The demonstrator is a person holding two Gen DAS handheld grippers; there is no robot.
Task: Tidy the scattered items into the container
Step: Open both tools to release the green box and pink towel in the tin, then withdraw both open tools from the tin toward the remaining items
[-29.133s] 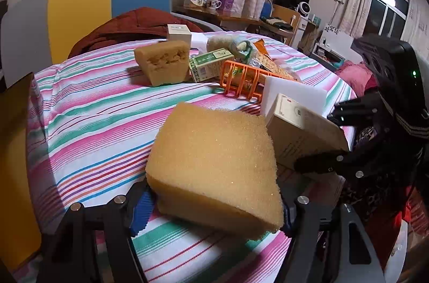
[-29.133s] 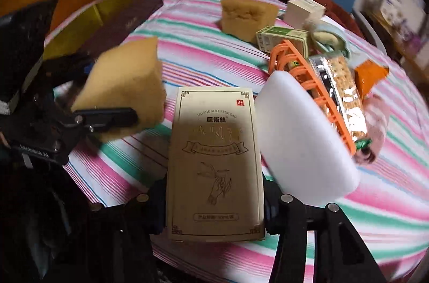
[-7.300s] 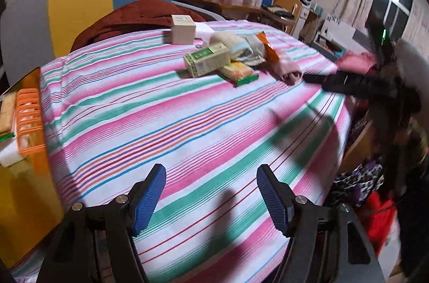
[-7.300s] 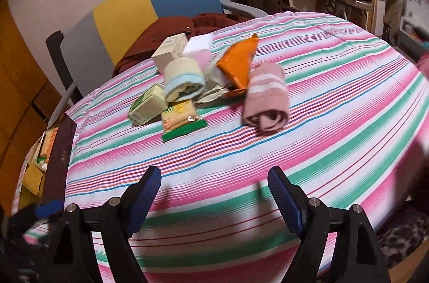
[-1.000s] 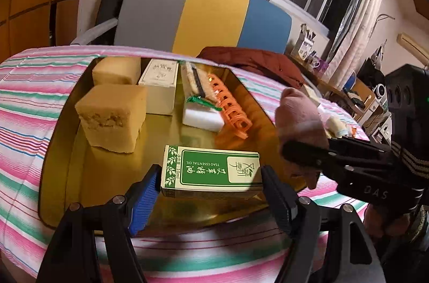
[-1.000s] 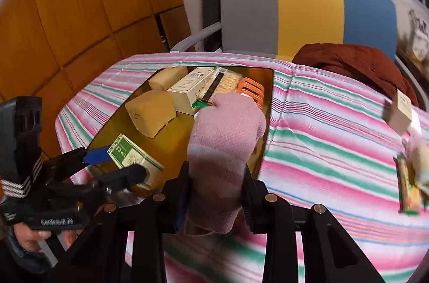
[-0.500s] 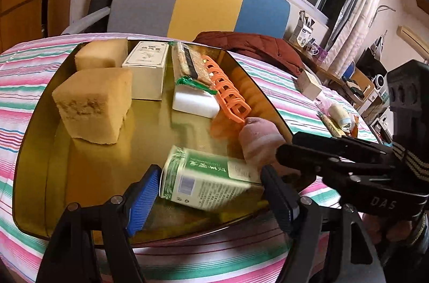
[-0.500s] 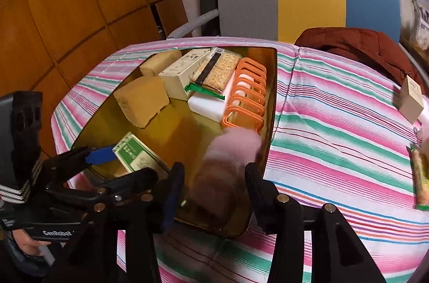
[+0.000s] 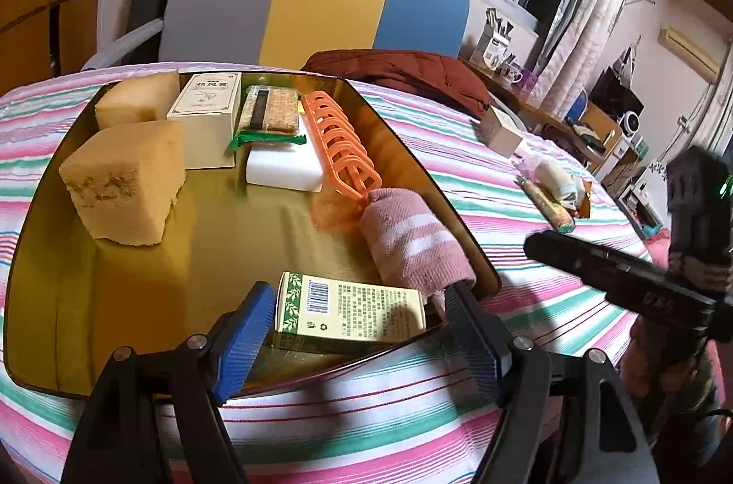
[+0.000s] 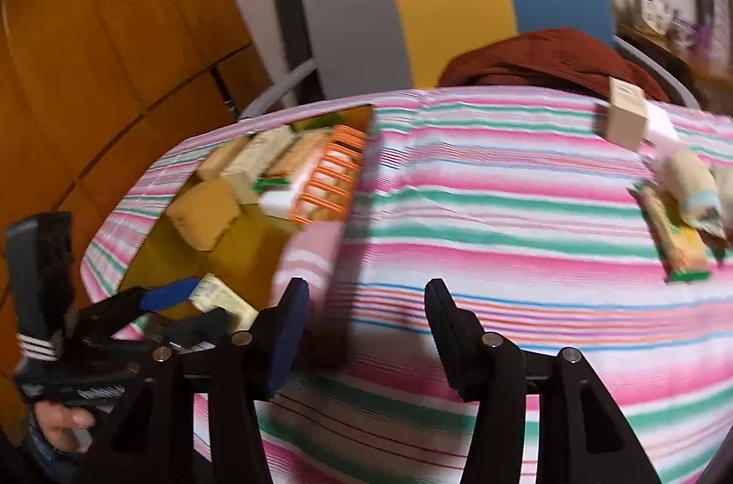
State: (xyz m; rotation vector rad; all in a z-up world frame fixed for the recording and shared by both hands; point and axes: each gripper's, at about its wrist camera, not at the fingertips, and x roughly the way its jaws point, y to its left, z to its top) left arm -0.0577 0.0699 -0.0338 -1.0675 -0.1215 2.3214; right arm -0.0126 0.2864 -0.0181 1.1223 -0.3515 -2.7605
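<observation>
- The gold tray (image 9: 36,172) is already holding two yellow sponges (image 9: 123,186), a cream box (image 9: 206,126), a cracker pack (image 9: 270,112), a white block (image 9: 284,172) and an orange rack (image 9: 343,149).
- The green-and-cream carton (image 9: 348,312) is lying on its side at the tray's near edge; the left gripper (image 9: 357,337) is standing spread around it, pads apparently clear of it.
- The pink striped towel roll (image 9: 412,245) is resting inside against the tray's right rim.
- The right gripper (image 10: 362,328) is hanging over bare striped cloth with nothing between its jaws, which have just been opening.
- Still waiting well apart on the tablecloth (image 10: 481,218): a small tan box (image 10: 625,115), a cream roll (image 10: 691,177) and a snack bar (image 10: 678,241); the blur is hiding whether more is lying behind them.
- Judging from this, the tidying is looking well past halfway.
</observation>
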